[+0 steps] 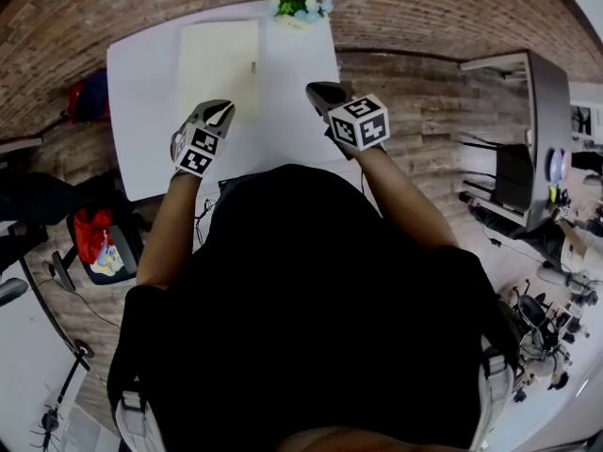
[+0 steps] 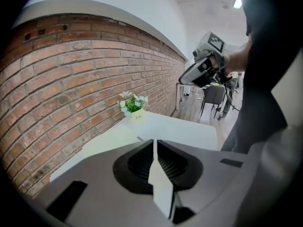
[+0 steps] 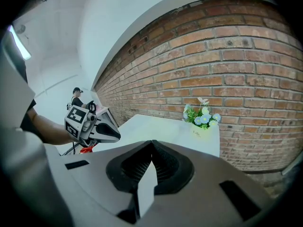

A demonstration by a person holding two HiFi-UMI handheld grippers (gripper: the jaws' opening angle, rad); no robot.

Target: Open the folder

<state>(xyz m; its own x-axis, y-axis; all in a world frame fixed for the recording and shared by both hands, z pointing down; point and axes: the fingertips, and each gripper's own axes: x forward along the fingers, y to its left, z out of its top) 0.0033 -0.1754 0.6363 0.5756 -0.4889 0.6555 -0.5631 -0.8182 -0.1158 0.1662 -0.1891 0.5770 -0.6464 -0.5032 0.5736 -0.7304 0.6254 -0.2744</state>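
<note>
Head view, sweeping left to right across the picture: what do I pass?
Red bag → left claw → right claw → desk. The folder and flowers overlap the claws, so I have left them out.

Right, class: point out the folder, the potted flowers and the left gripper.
folder (image 1: 219, 64), head view, middle of its pale cover.
potted flowers (image 1: 300, 8), head view, on the blooms.
left gripper (image 1: 224, 109), head view, at its fingertips.
</note>
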